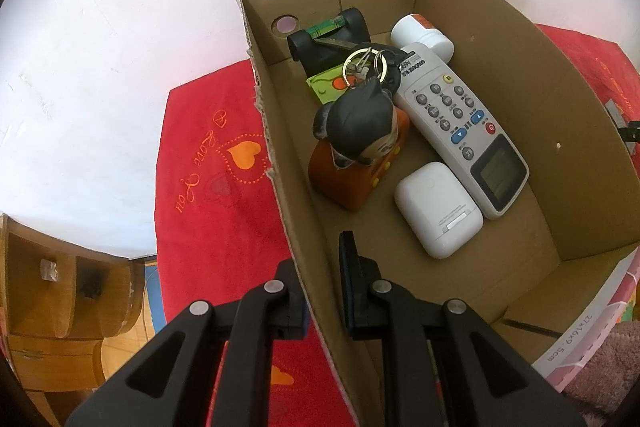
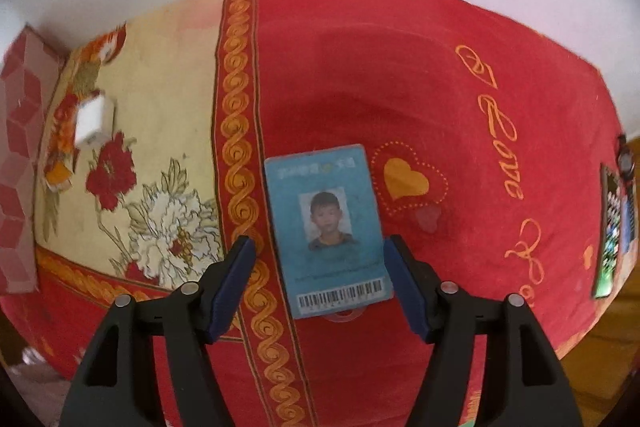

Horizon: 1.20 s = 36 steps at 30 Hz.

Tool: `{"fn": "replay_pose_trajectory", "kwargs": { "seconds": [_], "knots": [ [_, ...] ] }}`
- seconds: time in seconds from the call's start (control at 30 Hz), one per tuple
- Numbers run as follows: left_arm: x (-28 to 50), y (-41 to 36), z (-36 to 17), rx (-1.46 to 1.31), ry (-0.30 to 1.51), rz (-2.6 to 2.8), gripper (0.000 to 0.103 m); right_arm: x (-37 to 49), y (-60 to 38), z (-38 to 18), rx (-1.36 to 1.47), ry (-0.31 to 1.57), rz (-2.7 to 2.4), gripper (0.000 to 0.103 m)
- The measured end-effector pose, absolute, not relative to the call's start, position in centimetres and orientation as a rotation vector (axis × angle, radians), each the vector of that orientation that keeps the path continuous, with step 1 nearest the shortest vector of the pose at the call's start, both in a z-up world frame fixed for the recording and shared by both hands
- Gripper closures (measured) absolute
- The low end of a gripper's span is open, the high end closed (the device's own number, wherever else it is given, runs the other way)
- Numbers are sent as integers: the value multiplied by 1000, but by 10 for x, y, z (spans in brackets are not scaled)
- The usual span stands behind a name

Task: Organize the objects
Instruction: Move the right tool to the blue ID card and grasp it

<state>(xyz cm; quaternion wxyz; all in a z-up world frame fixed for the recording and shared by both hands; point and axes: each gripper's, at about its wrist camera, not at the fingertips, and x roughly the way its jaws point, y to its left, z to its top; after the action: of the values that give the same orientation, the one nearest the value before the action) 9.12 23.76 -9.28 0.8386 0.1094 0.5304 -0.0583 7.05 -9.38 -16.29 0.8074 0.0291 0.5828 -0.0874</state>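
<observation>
Right wrist view shows a blue card (image 2: 328,227) lying flat on a red cloth (image 2: 500,87) stitched with orange hearts and looping script. It carries a small portrait photo in the middle and a barcode along its near edge. The right gripper (image 2: 320,281) hangs over that near end with its jaws spread, one blue pad (image 2: 234,287) on each side of the card; neither pad presses on it. Left of the card runs an orange scroll border, beyond that a cream panel with red and white flowers, where a small white block (image 2: 94,121) lies, blurred. A plain white wall stands behind the cloth. A phone (image 2: 612,231) lies at the cloth's right edge, well apart from the card.

Left wrist view shows the left gripper (image 1: 322,285) clamped on the near side wall of a cardboard box (image 1: 500,67) standing on the same cloth. Inside the box lie a white remote (image 1: 464,123), a white earbud case (image 1: 438,209), a white bottle (image 1: 424,35), a doll-head keychain (image 1: 360,131) and a black toy car (image 1: 332,35).
</observation>
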Motion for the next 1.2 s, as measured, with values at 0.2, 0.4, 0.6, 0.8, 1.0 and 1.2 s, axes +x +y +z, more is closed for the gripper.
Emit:
{"fn": "replay_pose_trajectory", "kwargs": {
  "seconds": [0.2, 0.4, 0.6, 0.8, 1.0, 1.2],
  "knots": [
    [90, 237, -93, 232, 1120, -121, 92, 68, -92, -152, 145, 1241, -148, 86],
    [90, 235, -92, 237, 1121, -114, 92, 80, -83, -130, 206, 1192, -62, 71],
    [90, 232, -90, 241, 1119, -110, 92, 102, -40, -118, 188, 1169, -8, 49],
    [90, 231, -89, 226, 1122, -108, 92, 97, -63, -131, 78, 1189, -162, 35],
    [91, 233, -87, 226, 1119, -119, 92, 84, -110, -156, 127, 1305, -179, 34],
    [91, 236, -88, 228, 1122, -118, 92, 87, -113, -167, 83, 1331, -139, 31]
  ]
}}
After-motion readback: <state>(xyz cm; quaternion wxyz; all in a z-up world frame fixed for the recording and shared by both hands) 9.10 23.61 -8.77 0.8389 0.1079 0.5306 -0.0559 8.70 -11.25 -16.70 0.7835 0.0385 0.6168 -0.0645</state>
